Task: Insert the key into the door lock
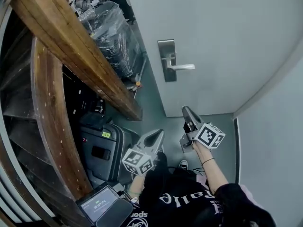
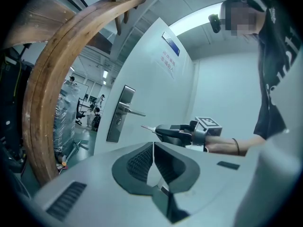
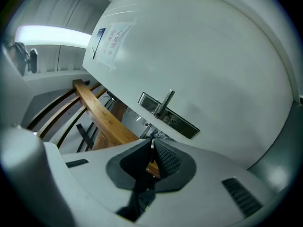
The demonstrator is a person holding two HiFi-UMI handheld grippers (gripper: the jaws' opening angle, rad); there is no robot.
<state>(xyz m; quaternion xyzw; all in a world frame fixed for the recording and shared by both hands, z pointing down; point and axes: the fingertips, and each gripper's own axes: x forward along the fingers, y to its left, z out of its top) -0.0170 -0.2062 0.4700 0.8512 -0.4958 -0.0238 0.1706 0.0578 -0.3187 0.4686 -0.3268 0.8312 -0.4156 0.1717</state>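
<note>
Key apart from door lock.
Right hand-held gripper pinches key; left hand-held gripper pressed together, empty.

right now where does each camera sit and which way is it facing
Head view: on the person's head, facing steeply down at the lock plate; left gripper, right gripper and a forearm show.
Left gripper view: on the shut left gripper, facing the lock plate; the right gripper's key and the person's torso show.
Right gripper view: on the right gripper, facing up at the lock plate; its jaws clamp the key.
Shared: all see the lock plate.
</note>
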